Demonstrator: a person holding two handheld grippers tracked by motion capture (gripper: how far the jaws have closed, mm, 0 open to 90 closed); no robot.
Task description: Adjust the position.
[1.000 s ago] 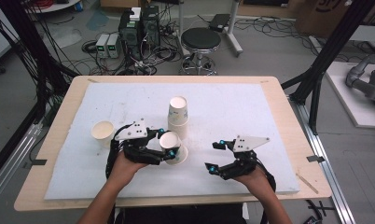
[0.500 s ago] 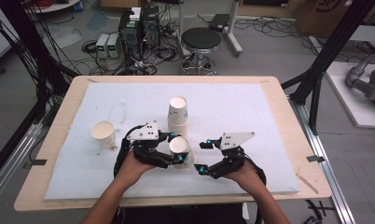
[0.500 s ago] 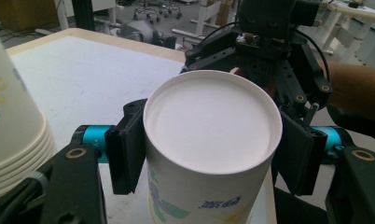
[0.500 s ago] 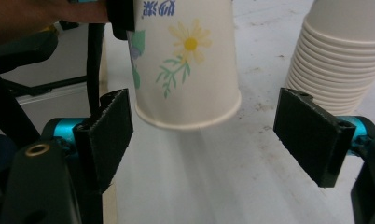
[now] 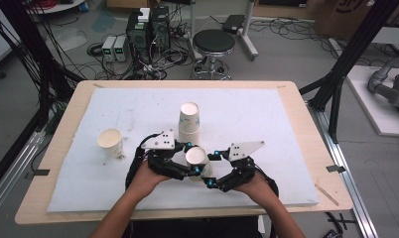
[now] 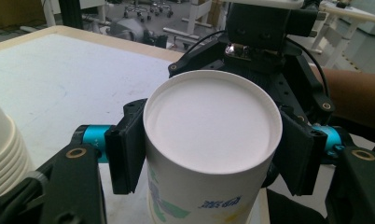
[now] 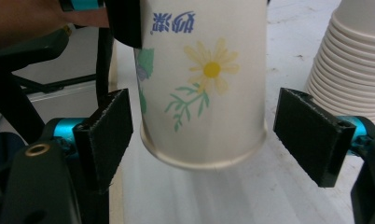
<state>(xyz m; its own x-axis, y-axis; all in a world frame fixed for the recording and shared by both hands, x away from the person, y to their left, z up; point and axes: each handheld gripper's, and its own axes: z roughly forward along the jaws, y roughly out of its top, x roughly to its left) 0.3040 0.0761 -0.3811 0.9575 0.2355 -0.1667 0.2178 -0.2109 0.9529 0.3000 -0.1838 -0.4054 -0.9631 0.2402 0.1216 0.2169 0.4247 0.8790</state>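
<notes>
On the left of the table (image 5: pixel 63 148) one loose cup (image 5: pixel 110 143) stands alone. Our left tongs (image 5: pixel 191 159) pinch the upside-down paper cup (image 5: pixel 196 157) up off the table, likely so the other side can take it. Our right tongs (image 5: pixel 208 171) stand spread around its lower end, pads not touching it. The left gripper view shows the cup's flat white bottom (image 6: pixel 212 122). The right gripper view shows its flower print (image 7: pixel 209 70) and rim, with the cup stack (image 7: pixel 351 60) just beside.

Grey floor, black stool (image 5: pixel 214 42), cables, PCs (image 5: pixel 148 27).
</notes>
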